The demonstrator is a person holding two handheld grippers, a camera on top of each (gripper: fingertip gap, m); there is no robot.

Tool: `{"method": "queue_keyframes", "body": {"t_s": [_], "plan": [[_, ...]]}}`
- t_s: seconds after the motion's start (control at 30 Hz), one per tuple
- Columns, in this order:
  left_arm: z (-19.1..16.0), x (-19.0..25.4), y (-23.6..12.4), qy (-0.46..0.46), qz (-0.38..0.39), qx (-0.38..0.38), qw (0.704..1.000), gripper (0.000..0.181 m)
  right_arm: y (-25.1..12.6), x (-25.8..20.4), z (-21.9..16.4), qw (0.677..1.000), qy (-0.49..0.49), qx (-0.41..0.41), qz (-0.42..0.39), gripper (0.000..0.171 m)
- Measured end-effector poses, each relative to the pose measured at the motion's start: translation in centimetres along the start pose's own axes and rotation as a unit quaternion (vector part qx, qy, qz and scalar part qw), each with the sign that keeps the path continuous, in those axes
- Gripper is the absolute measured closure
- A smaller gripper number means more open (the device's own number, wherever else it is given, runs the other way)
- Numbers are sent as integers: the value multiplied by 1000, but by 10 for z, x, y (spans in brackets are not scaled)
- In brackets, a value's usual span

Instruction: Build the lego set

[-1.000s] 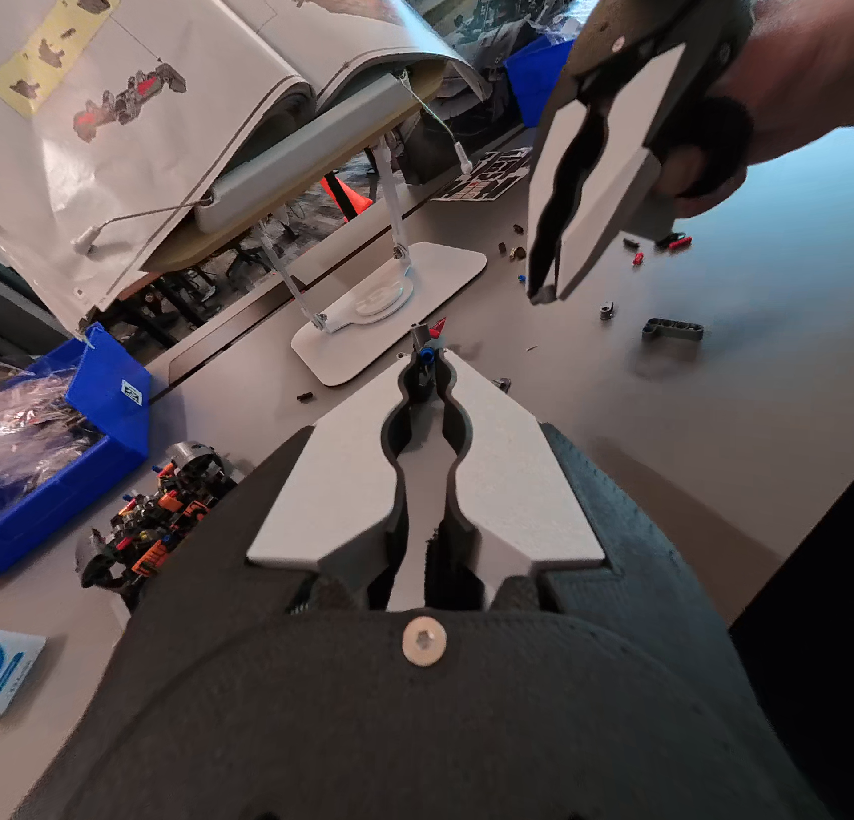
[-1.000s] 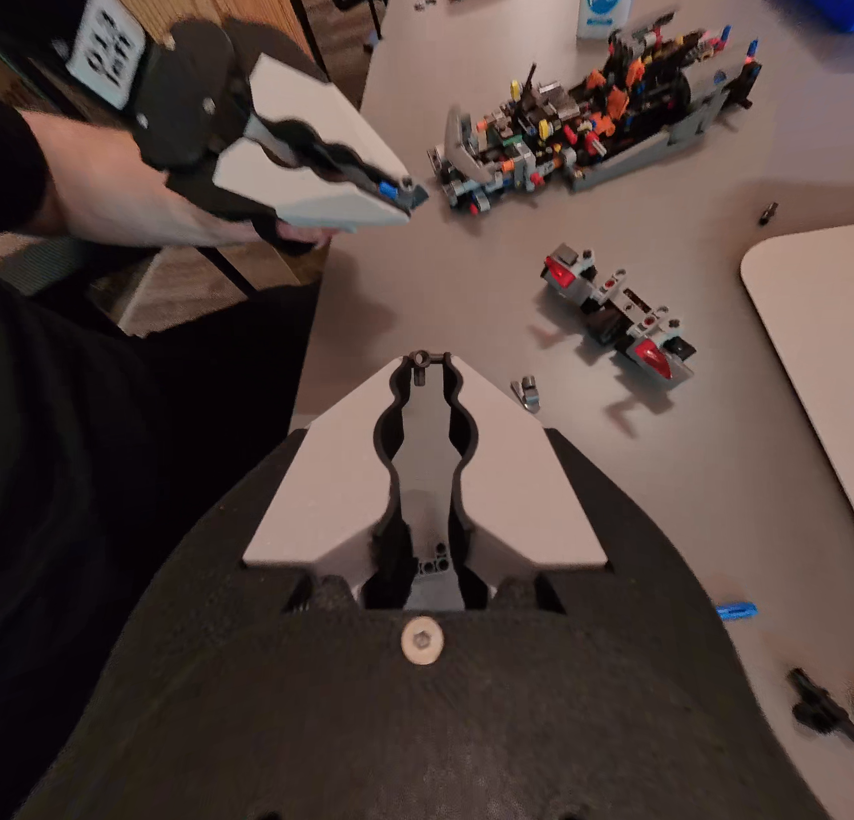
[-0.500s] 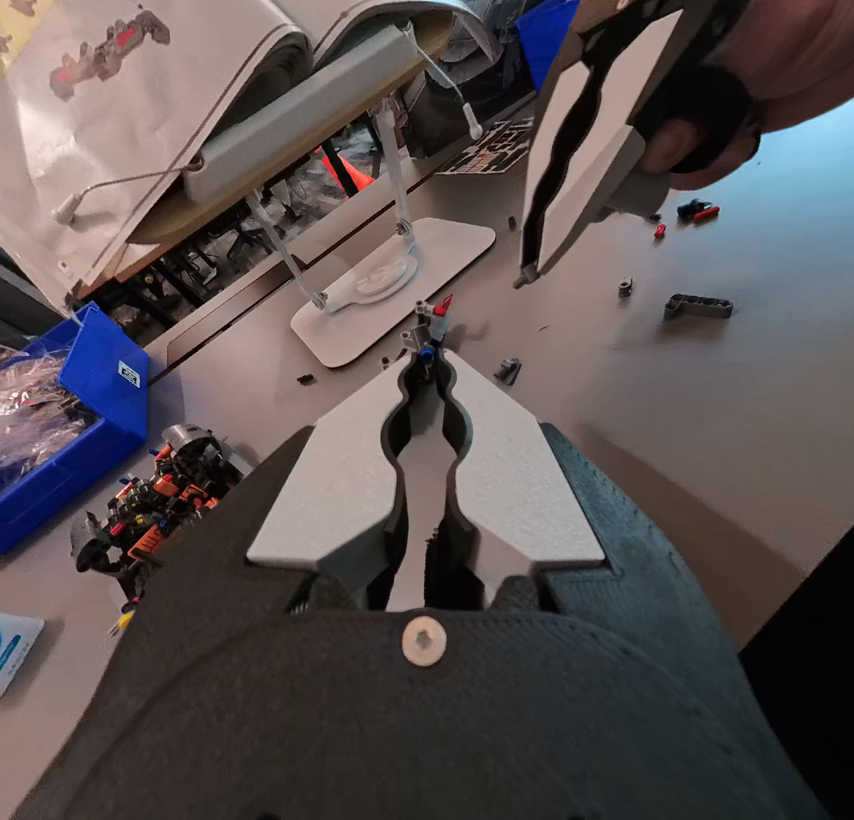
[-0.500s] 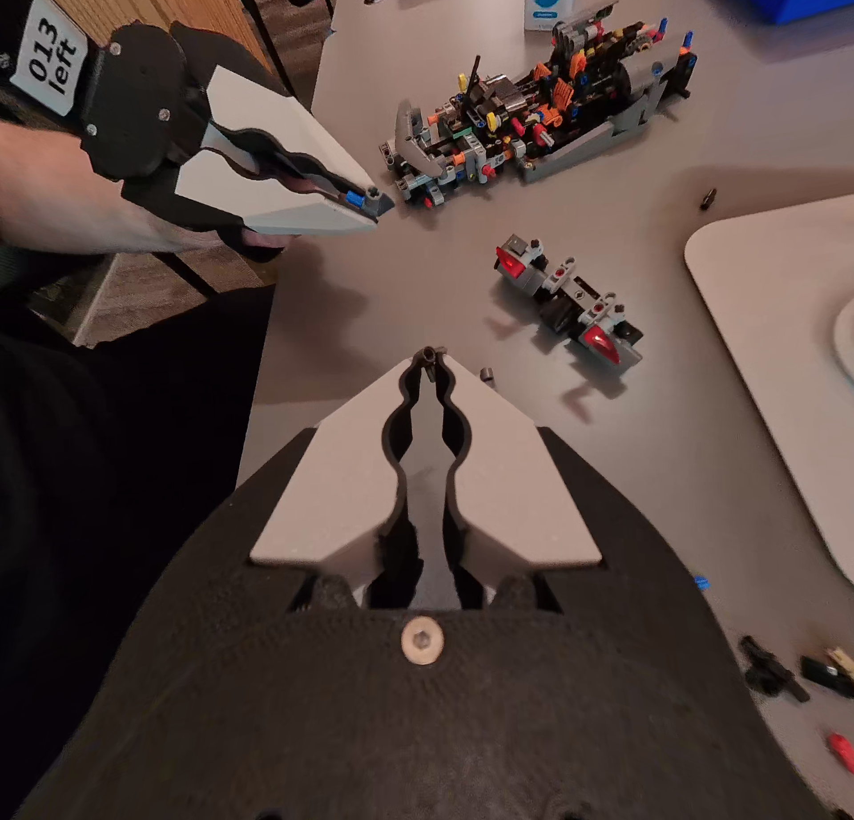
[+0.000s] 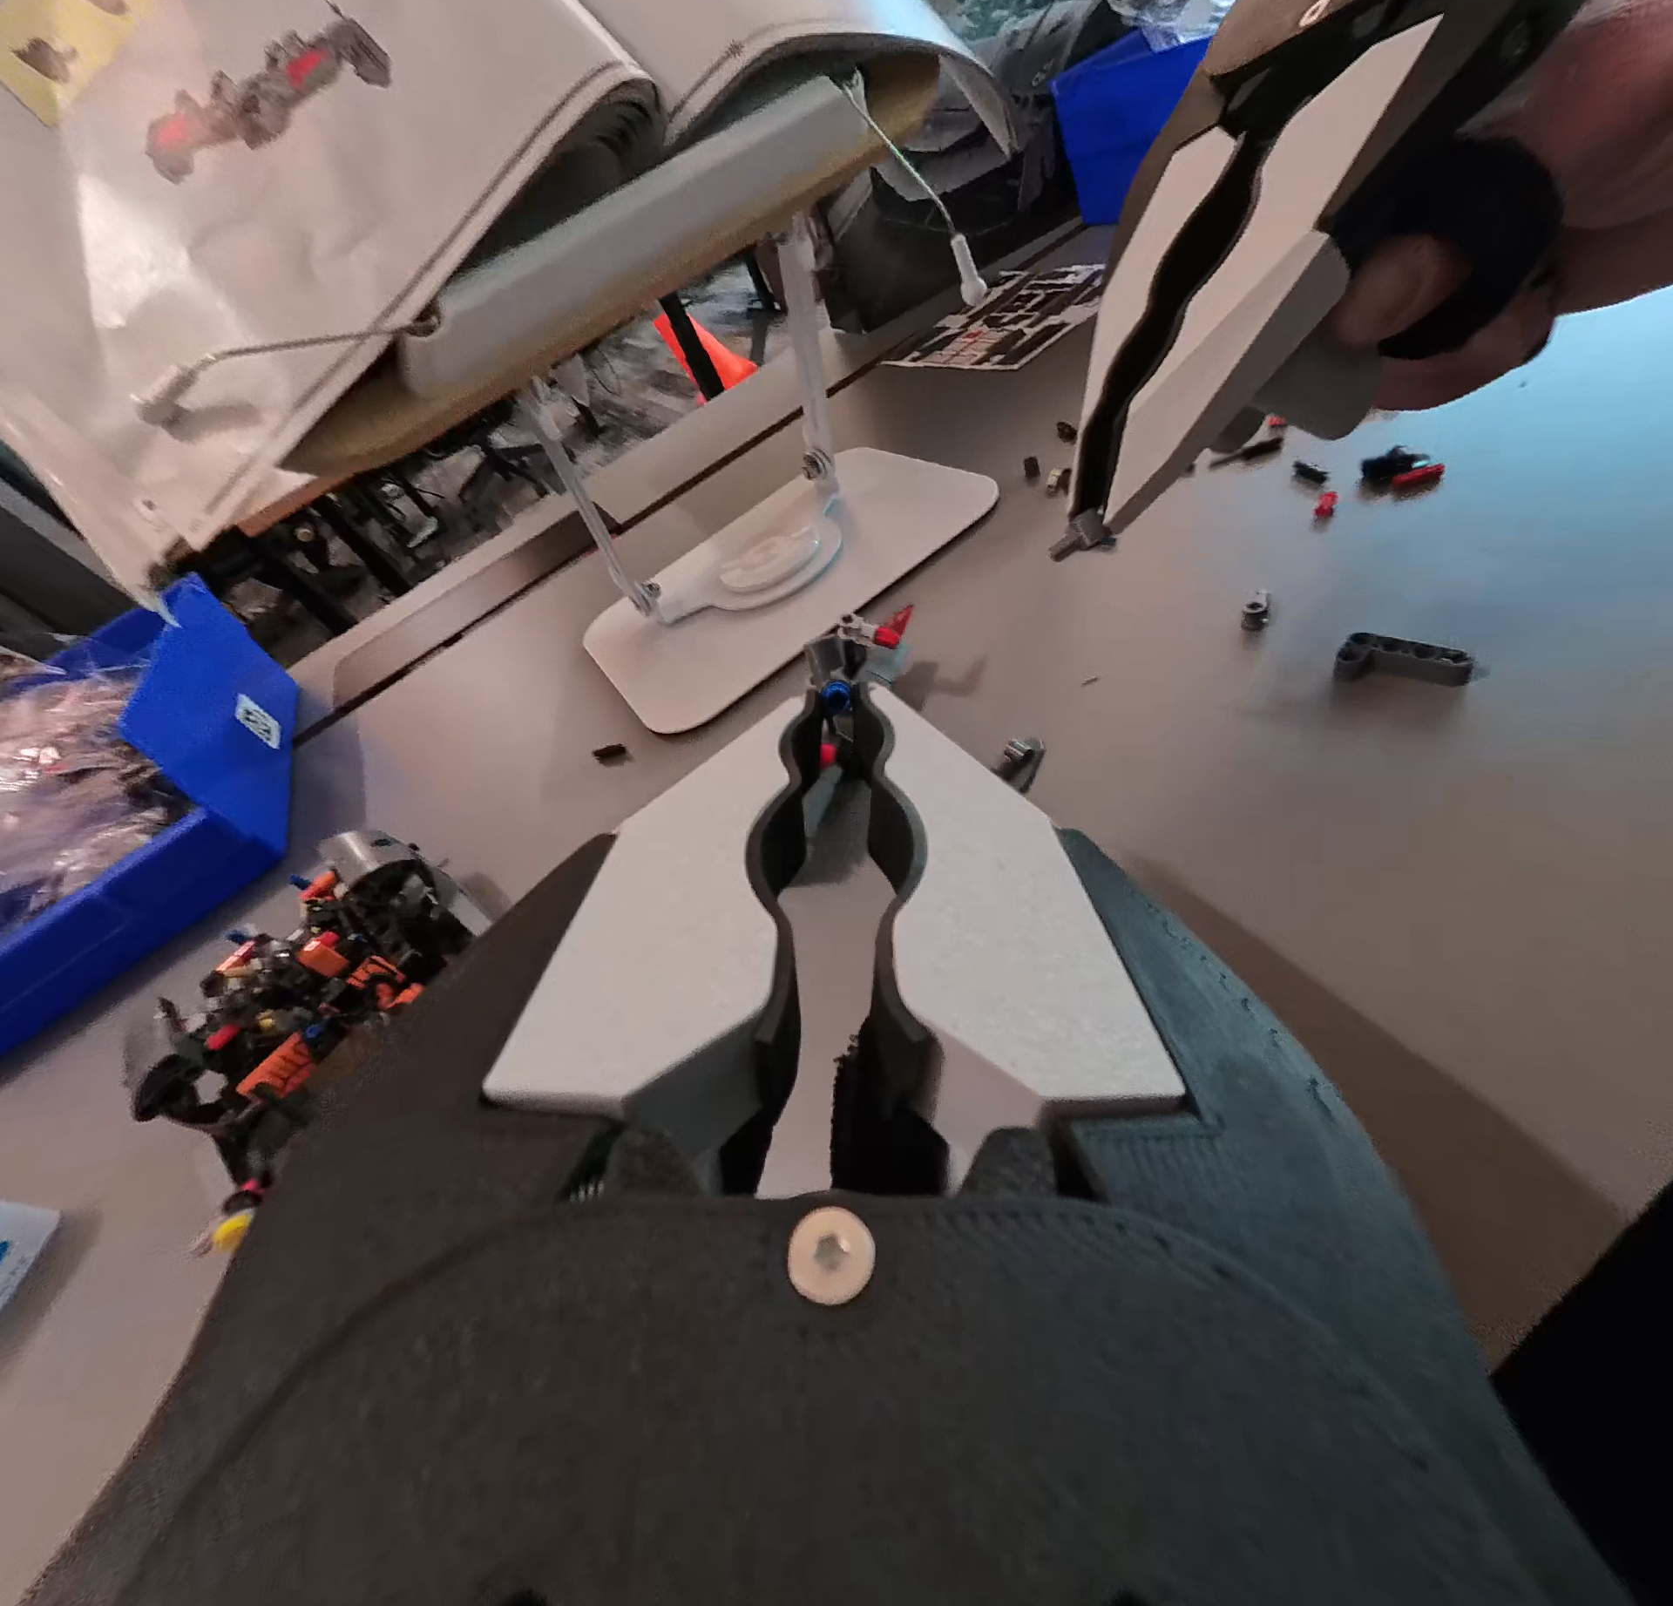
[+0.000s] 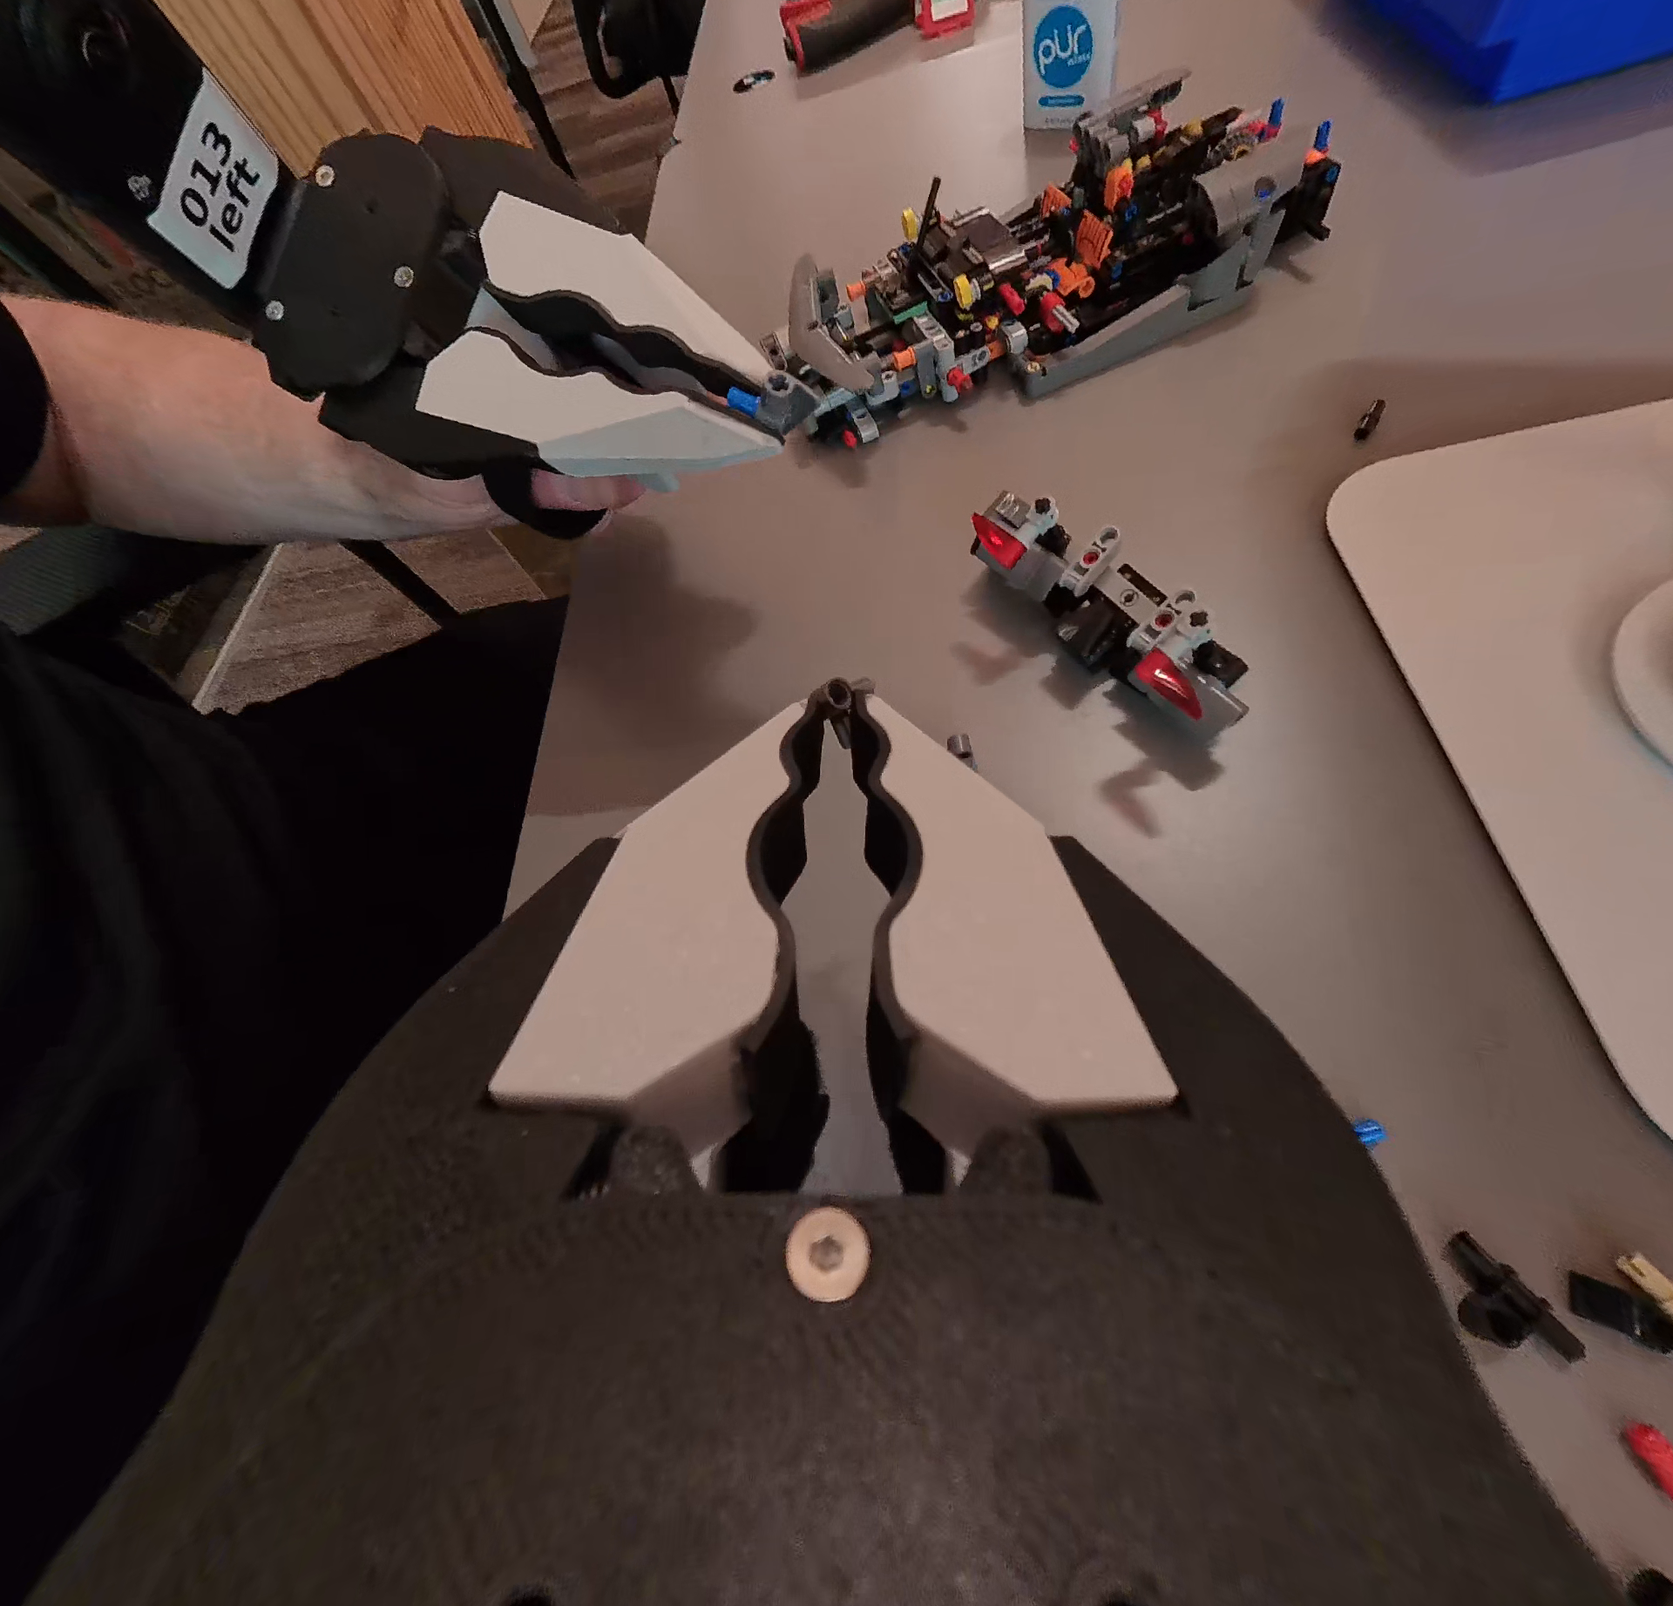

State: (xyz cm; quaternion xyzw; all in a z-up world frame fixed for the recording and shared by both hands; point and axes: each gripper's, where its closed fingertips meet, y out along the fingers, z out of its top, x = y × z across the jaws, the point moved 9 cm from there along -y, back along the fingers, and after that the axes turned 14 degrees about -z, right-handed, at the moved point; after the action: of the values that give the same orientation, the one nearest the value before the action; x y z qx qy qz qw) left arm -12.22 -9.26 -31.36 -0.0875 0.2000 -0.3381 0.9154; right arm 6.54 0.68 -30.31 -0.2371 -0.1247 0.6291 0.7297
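My left gripper (image 5: pixel 835 704) is shut on a small grey connector with a blue pin (image 6: pixel 769 399) and holds it above the table. My right gripper (image 6: pixel 840 702) is shut on a small dark grey connector (image 6: pixel 837 698); in the left wrist view it (image 5: pixel 1082 535) hangs up and to the right of my left tips. A small grey sub-assembly with red tips (image 6: pixel 1104 603) lies on the table between the grippers, and just beyond my left tips (image 5: pixel 865 644). The long car chassis (image 6: pixel 1041 277) lies farther off, low left in the left wrist view (image 5: pixel 290 1001).
An open instruction book (image 5: pixel 362 159) rests on a white stand (image 5: pixel 797 567). Blue bins (image 5: pixel 136 793) (image 6: pixel 1521 5), a white pouch (image 6: pixel 1068 32), a grey angled beam (image 5: pixel 1403 657) and loose pins (image 6: pixel 1521 1309) lie around. A small grey piece (image 5: pixel 1018 757) lies near the tips. My hands' fingertips stand some 8 centimetres from each other. My right tips are roughly 9 centimetres from the small grey piece (image 5: pixel 1018 757).
Both grippers stay shut on their pieces and have only drifted a little above the table. The small sub-assembly and the chassis have not moved.
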Motion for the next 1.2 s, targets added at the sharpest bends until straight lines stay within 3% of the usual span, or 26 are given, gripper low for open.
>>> {"method": "queue_keyframes", "body": {"t_s": [0.37, 0.53, 0.9, 1.1, 1.2], "plan": [[19, -13, -11, 88, 72, 9, 993, 177, -10, -11, 16, 1000, 3, 25, -8, 168], [29, -7, -12, 185, 108, -3, 977, 177, -15, -17, 23, 999, 8, 42, -12, 168], [39, 1, -13, 299, 158, -13, 941, 177, -19, -26, 31, 998, -1, 54, -14, 168], [42, 1, -12, 306, 160, -8, 939, 177, -20, -25, 32, 998, -1, 55, -13, 168], [44, -3, -12, 231, 121, 17, 965, 177, -22, -24, 31, 998, 0, 53, -13, 168]]}}
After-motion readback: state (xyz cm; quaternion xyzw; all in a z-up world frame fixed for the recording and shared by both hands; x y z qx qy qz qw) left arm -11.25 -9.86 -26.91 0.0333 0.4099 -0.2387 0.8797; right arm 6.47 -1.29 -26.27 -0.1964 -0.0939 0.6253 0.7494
